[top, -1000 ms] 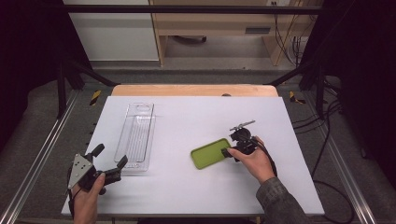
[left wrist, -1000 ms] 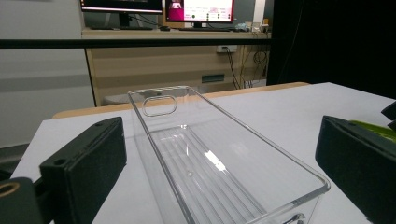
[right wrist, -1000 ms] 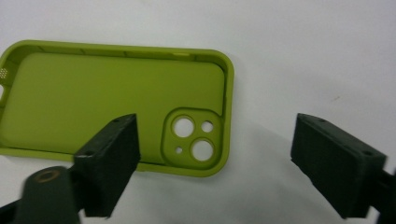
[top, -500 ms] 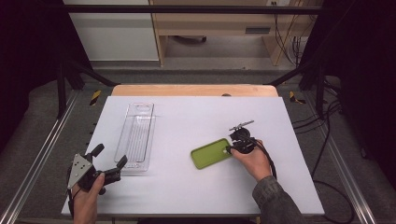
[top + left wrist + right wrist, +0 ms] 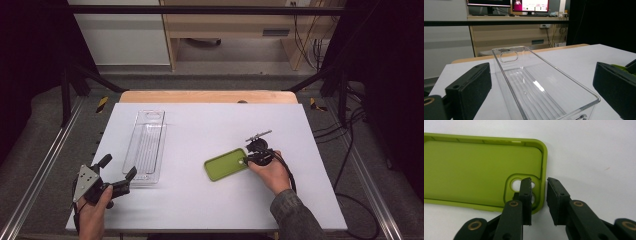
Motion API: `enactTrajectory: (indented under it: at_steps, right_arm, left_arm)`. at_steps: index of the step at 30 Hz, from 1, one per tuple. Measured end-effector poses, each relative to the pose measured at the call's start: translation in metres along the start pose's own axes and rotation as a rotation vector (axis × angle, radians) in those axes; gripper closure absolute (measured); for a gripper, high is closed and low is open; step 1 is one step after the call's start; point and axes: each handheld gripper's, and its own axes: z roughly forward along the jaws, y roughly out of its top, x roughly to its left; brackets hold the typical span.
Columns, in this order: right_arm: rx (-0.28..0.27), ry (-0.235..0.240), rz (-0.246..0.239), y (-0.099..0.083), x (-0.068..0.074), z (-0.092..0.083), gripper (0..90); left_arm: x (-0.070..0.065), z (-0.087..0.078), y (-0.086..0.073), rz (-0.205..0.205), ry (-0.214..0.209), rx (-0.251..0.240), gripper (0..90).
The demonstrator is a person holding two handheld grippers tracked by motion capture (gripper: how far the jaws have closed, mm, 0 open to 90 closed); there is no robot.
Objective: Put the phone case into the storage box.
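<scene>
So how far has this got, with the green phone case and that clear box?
Early on. The clear tray lies on the white table with nothing in it. The right gripper has just been closing on the end wall of the green phone case, still flat. The left gripper waits open. Lifting remains.

Table [image 5: 200, 210]: bore everything, stretching ahead of both claws.
Clear tray [image 5: 147, 148]: lay lengthwise on the table, directly ahead of the left claw [image 5: 118, 172], its near end between the spread jaws.
Phone case [image 5: 226, 164]: lay flat on the table, hollow side up, at the right claw [image 5: 247, 161].
Case's end wall: stood between the right claw's jaws, one jaw inside the case, the other outside.
Claws: well apart.
</scene>
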Motion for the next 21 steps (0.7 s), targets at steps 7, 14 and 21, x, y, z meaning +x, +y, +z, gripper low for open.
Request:
enactTrajectory:
  at_steps: [7, 14, 21]
  right_arm:
    - [-0.004, -0.019, -0.016, -0.0016, 0.0029, -0.0001, 78.9]
    - [-0.026, 0.006, 0.024, -0.0037, -0.0014, -0.0017, 82.9]
    - [-0.087, -0.013, 0.019, -0.0005, -0.0003, -0.0101, 87.4]
  left_arm:
    - [0.0006, 0.0, -0.0002, -0.002, 0.001, 0.002, 1.7]
    - [-0.0002, 0.0008, -0.0003, -0.002, -0.003, 0.001, 1.7]
    - [0.0008, 0.0002, -0.0003, -0.005, 0.002, 0.002, 1.7]
